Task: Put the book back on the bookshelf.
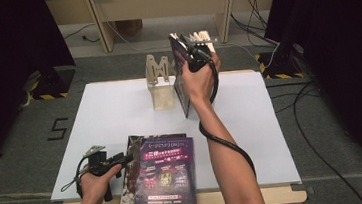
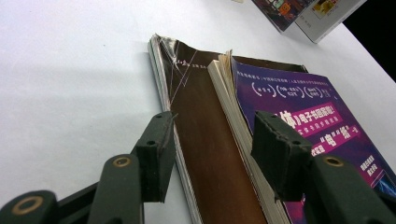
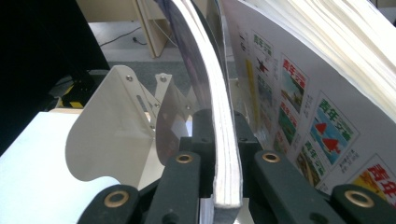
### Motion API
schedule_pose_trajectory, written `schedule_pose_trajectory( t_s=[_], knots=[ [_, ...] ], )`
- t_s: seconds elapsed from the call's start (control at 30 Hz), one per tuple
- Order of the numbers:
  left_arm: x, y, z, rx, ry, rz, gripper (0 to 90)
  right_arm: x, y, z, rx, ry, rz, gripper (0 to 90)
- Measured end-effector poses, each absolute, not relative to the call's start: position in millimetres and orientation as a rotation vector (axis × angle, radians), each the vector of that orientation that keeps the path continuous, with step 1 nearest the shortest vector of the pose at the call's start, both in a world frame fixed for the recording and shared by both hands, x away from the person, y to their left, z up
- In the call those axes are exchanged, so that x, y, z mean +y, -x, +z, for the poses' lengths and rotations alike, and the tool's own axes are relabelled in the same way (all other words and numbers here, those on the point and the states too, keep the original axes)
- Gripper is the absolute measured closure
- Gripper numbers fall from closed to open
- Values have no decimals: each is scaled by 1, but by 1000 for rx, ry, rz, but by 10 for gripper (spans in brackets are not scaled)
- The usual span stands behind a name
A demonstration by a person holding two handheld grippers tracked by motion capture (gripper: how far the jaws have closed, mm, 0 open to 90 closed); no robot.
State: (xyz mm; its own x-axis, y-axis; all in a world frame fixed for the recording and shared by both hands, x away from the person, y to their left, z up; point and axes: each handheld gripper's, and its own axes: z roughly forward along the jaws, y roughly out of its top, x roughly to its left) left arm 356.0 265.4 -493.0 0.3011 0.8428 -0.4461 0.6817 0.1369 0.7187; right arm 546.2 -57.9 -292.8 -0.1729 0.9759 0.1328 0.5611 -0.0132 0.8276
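An upright purple-covered magazine (image 1: 182, 84) stands at the far middle of the white table (image 1: 110, 114), next to a pale bookend stand (image 1: 161, 86). My right gripper (image 1: 197, 55) is shut on its upper edge; in the right gripper view the jaws (image 3: 223, 127) pinch the thin magazine (image 3: 205, 79), which curves upward. A stack of magazines (image 1: 164, 179) lies flat at the front edge. My left gripper (image 1: 123, 160) rests at the stack's left side, open (image 2: 217, 154), its jaws straddling the spine edge of the brown magazine (image 2: 205, 140) and the purple one (image 2: 303, 121) on top.
A thicker book with a picture-covered back (image 3: 308, 126) leans just right of the held magazine. The white bookend plate (image 3: 112, 135) stands to its left. Dark curtains hang on both sides, and cables (image 1: 317, 134) lie on the floor at right.
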Motion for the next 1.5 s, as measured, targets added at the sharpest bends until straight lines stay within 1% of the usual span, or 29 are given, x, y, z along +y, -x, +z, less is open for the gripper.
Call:
schedule_pose_trajectory(
  t_s=[0.07,0.17,0.47,0.87,1.5],
  knots=[
    [265,-356,-493,1430,-1592,207,483,-59,-545,-293,1765,-1597,1061,835],
    [263,-355,-493,1425,-1594,207,483,-62,-544,-293,1760,-1595,1033,746],
    [261,-355,-493,1419,-1603,205,482,-64,-535,-293,1782,-1582,1024,688],
    [258,-354,-493,1418,-1606,206,481,-71,-520,-299,1793,-1595,1057,675],
    [257,-353,-492,1412,-1609,207,480,-80,-490,-296,1797,-1570,1138,667]
  ],
)
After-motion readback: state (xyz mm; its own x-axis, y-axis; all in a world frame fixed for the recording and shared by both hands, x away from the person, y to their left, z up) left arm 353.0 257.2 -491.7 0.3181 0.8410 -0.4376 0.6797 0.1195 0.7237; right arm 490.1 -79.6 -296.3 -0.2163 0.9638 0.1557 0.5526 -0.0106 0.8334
